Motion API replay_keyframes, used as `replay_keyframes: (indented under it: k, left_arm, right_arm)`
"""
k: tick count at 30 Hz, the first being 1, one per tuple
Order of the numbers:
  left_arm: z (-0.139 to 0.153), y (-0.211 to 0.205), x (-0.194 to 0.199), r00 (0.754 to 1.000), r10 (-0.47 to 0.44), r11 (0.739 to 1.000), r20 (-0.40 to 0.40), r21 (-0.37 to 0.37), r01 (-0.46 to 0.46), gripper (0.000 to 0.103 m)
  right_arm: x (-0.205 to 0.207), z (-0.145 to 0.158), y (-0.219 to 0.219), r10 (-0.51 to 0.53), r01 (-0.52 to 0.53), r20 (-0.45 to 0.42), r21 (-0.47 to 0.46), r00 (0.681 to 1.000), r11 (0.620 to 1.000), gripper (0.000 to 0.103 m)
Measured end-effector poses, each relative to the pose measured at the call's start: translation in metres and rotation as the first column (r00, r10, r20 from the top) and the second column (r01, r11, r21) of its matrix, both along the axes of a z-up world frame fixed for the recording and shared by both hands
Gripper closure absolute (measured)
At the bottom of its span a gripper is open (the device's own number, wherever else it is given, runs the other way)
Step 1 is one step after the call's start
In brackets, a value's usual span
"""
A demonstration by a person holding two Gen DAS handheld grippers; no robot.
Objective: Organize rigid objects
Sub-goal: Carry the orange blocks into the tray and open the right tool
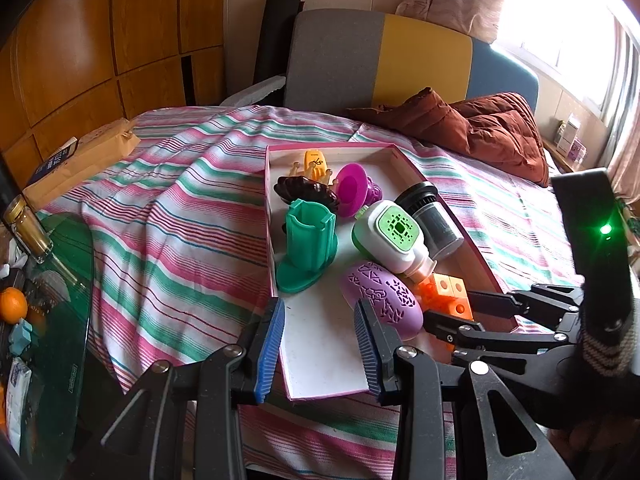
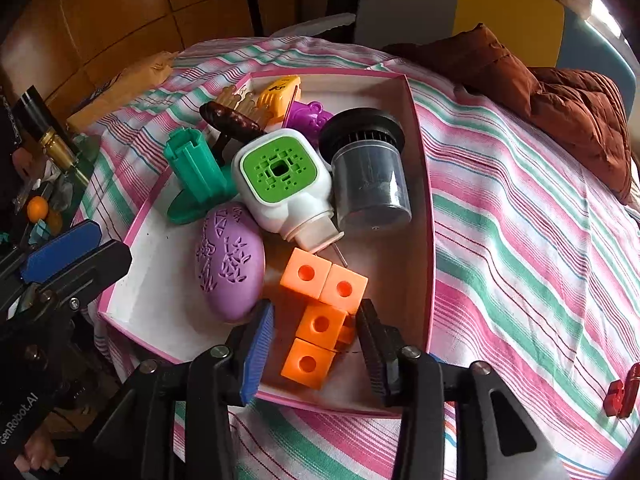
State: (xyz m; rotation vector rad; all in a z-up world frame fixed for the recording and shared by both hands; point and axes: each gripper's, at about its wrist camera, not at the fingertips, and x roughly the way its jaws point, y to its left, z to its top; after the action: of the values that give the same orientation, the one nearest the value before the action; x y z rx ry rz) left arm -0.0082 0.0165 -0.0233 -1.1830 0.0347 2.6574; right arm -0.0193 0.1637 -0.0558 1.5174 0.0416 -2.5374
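Two hand-held tools hover over a shallow pink-edged box (image 2: 420, 184) lying on a bed with a striped pink, green and white sheet (image 2: 520, 220). The right tool (image 2: 318, 340) has its jaws spread wide on either side of a cluster of orange cubes (image 2: 320, 312) near the box's front edge; the blue pads look apart from the plastic, gripping nothing. The left tool (image 1: 320, 336) is also open and empty, poised above the bare white floor at the box's near end. Inside the box, crowded together, are a purple egg-shaped shell with cut-out patterns (image 2: 230, 260), a white plug-in device with a green grille (image 2: 282, 176), a dark clear-walled jar on its side (image 2: 368, 172), a green holder on a round base (image 2: 196, 172), a magenta funnel (image 1: 352, 190) and a yellow toy (image 2: 276, 96). A small red piece (image 2: 622, 392) lies on the sheet, well apart from the box. The cubes look like light, stiff, smooth moulded plastic; flat opposite faces of one cube would give the surest hold, though joined cubes may pivot or separate if pinched off-centre.
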Motion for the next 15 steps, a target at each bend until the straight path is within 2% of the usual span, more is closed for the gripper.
replay_keyframes:
  k: [8,15]
  left_arm:
    - [0.001,0.002,0.001,1.0,-0.004,1.0,-0.003,-0.002,0.004,0.066]
    - [0.003,0.004,0.002,1.0,-0.007,1.0,-0.007,-0.003,0.007,0.065]
  right_arm:
    - [0.007,0.014,0.007,-0.023,0.021,-0.054,-0.045,0.998,0.999,0.059]
    - [0.013,0.021,0.012,-0.043,0.04,-0.095,-0.04,0.995,0.998,0.059]
